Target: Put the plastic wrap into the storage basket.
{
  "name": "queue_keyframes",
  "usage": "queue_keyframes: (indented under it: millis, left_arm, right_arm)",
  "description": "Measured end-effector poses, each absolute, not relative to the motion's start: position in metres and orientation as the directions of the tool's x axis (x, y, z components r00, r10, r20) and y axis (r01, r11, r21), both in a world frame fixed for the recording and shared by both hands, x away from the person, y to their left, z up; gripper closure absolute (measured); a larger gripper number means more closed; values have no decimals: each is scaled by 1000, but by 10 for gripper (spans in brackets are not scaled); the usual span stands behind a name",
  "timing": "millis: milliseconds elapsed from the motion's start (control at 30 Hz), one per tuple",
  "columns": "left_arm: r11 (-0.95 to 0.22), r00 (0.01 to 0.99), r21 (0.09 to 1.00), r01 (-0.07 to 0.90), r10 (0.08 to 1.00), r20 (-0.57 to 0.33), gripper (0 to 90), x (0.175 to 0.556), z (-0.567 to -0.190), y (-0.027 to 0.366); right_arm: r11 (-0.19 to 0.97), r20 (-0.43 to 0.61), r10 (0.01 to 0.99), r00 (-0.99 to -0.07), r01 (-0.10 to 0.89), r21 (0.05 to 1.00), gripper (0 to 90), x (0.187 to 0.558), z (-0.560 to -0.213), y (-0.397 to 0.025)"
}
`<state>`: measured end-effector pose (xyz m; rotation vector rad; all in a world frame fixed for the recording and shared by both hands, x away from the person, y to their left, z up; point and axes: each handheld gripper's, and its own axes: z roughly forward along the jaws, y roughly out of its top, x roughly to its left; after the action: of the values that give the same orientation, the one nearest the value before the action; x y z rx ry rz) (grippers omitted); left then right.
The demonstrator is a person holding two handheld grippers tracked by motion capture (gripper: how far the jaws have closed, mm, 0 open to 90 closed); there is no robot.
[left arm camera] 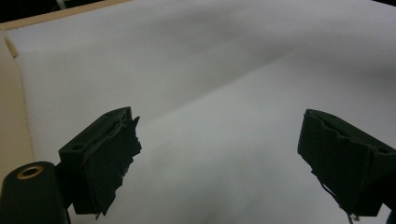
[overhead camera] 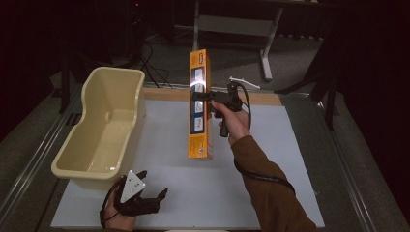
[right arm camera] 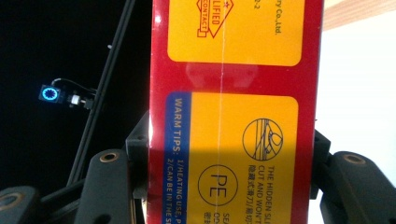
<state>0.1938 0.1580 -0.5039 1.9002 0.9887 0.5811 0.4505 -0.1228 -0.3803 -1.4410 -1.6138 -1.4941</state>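
Note:
A long orange box [overhead camera: 199, 106] hangs upright above the white table mat [overhead camera: 270, 193], held about its middle by my right gripper [overhead camera: 202, 96], which is shut on it. In the right gripper view the box's red and yellow printed face [right arm camera: 233, 116] sits clamped between the two jaws. My left gripper [overhead camera: 152, 186] rests low at the front left of the mat, near the tub's near end. Its jaws stand wide apart in the left gripper view [left arm camera: 219, 158], with bare white mat between them.
A cream plastic tub [overhead camera: 104, 128] stands on the left side of the table, open side up. A wooden strip [overhead camera: 261, 99] runs along the mat's far edge. A small white object [overhead camera: 244, 82] lies beyond it. A metal table frame [overhead camera: 232, 24] stands on the floor behind.

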Motion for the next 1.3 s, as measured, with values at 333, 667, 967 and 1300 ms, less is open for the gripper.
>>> queue_keyframes:
  millis: [333,667,967,1300]
  left_arm:
    - [-283,571,871,401,821,3,115,193,-504,158]
    - [-274,567,875,399,823,0,115,193,-503,159]
    - [-270,569,877,397,822,-4,115,193,-503,158]
    - [-255,569,883,393,822,-16,115,191,-503,160]
  right_arm:
    - [-168,887,320,-333,901,399,408,448,-365,-102]
    - [-164,884,320,-340,899,405,408,448,-357,-81]
    - [-182,888,299,-350,892,413,408,444,-347,-60]
    - [-185,886,300,-353,890,417,407,441,-344,-39]
